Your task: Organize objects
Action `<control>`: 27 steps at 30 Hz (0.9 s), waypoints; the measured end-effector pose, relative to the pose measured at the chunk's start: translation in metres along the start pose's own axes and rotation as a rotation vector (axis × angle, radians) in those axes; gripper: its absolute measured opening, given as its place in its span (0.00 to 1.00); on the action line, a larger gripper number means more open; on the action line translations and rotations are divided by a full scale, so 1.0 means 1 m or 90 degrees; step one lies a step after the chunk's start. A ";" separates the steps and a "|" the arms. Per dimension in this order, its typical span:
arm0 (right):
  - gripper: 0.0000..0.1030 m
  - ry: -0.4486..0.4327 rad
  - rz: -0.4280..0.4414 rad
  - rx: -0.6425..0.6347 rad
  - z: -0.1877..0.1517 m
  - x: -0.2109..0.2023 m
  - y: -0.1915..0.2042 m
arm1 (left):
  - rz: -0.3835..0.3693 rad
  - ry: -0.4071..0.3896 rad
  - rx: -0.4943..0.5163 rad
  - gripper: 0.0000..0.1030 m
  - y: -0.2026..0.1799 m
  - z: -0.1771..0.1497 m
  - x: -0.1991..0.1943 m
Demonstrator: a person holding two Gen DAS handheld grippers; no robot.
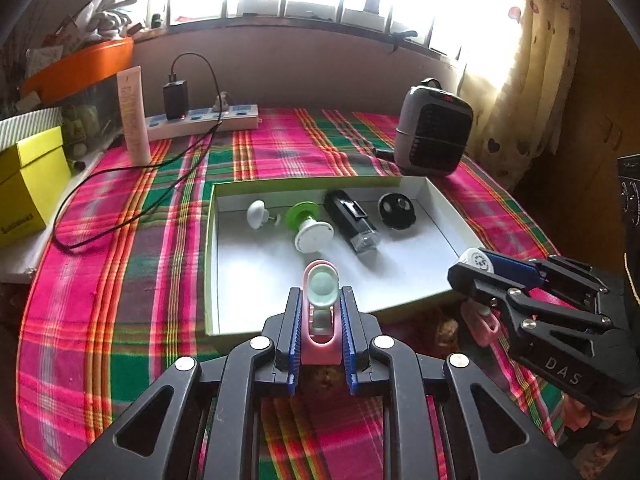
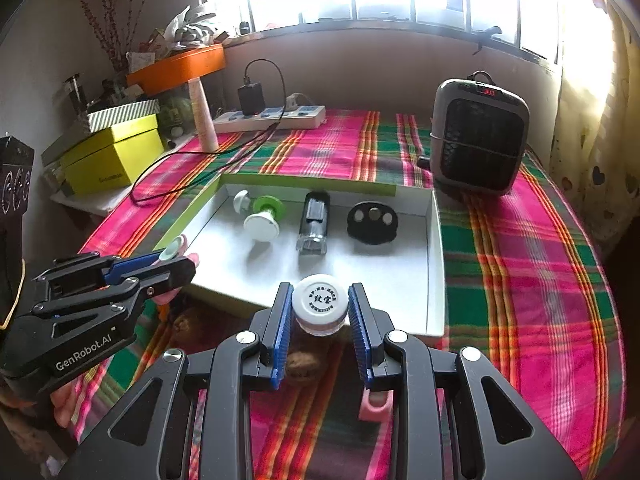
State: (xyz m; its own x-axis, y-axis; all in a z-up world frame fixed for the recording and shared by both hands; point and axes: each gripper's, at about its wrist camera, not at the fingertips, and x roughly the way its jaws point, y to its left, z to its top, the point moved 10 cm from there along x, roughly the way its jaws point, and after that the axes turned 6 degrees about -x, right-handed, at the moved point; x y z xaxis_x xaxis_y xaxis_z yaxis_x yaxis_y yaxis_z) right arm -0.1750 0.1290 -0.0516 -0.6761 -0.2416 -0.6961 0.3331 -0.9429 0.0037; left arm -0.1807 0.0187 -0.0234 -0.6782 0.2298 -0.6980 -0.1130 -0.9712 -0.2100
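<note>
A plaid-covered table (image 1: 120, 240) carried a grey heater (image 2: 478, 136) at its far right corner and a shallow white tray (image 2: 434, 272) mid-table. Along the tray's far edge lay a black clip (image 1: 352, 220) and a green spool (image 1: 306, 220). Over the tray's near edge, the left gripper (image 1: 320, 312) pinched a pink holder (image 1: 320, 308); the right gripper (image 2: 320, 312) clamped a small white-lidded jar (image 2: 320, 304).

Left wrist view: looks forward and downward along the left gripper (image 1: 320, 320), from above the near edge of the plaid-covered table (image 1: 120, 280), facing the window. Close range.

Right wrist view: same heading along the right gripper (image 2: 320, 320), set further right.

Shared: the shallow white box (image 1: 424, 190) (image 2: 434, 240), power strip (image 1: 200, 120) (image 2: 272, 117), heater (image 1: 434, 128) (image 2: 480, 136); each view catches the other gripper.
</note>
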 end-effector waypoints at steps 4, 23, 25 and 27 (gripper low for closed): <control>0.28 0.004 -0.001 0.000 0.005 0.007 -0.004 | 0.001 0.002 -0.003 0.15 0.003 0.007 0.006; 0.28 0.042 -0.010 0.004 0.021 0.050 -0.026 | 0.025 0.017 -0.015 0.15 0.019 0.030 0.043; 0.28 0.046 -0.007 0.005 0.022 0.054 -0.028 | 0.027 0.023 -0.016 0.15 0.020 0.030 0.048; 0.28 0.051 -0.007 0.011 0.022 0.059 -0.030 | 0.027 0.027 -0.025 0.15 0.022 0.031 0.051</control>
State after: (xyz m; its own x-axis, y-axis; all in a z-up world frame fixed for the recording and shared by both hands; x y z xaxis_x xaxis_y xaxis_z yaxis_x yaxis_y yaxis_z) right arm -0.2398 0.1383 -0.0770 -0.6239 -0.2133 -0.7518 0.3150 -0.9491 0.0078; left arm -0.2399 0.0075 -0.0423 -0.6504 0.1925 -0.7348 -0.0566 -0.9769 -0.2058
